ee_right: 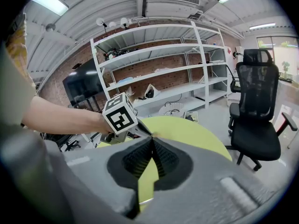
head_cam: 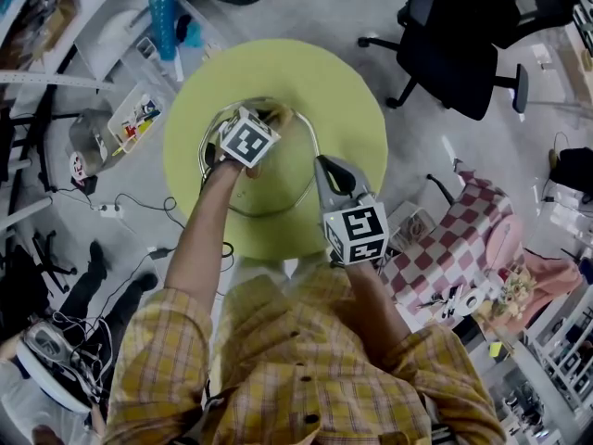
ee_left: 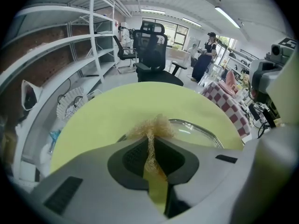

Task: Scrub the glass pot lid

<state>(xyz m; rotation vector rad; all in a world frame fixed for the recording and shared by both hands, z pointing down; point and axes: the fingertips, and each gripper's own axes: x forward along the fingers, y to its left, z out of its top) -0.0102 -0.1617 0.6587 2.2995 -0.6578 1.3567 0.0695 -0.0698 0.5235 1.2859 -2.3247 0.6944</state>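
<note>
Far left, white shelves (head_cam: pixel 56 26) run along the wall, with cables and odd bits on the floor below them. A round yellow-green counter (head_cam: pixel 352 100) fills the middle, and the glass pot lid (head_cam: pixel 278 179) lies flat on it, toward its near left part, its metal rim in full view. The left hand-held gripper (ee_left: pixel 152 141) reaches in over the lid's far left part with its marker cube (head_cam: pixel 248 139) turned up. Its jaws are pinched tight on a golden mesh scrubber (ee_left: pixel 150 125), whose frizzy tuft sticks out past the tips and hangs low above the lid's far edge; whether the tuft touches the glass cannot be told. In that gripper's own view the lid shows just beyond the tips and to their right. Further right, the right hand-held gripper (head_cam: pixel 321 162) points at the lid's right rim from the near side. Its jaws are pressed together with nothing between them, and a short arc of the rim shows below them in its own view. Whether the tips touch the rim cannot be told. Right of the counter, a black office chair (head_cam: pixel 449 54) stands on the floor at the far side, and a red-and-white checked cloth (head_cam: pixel 454 248) lies nearer.
</note>
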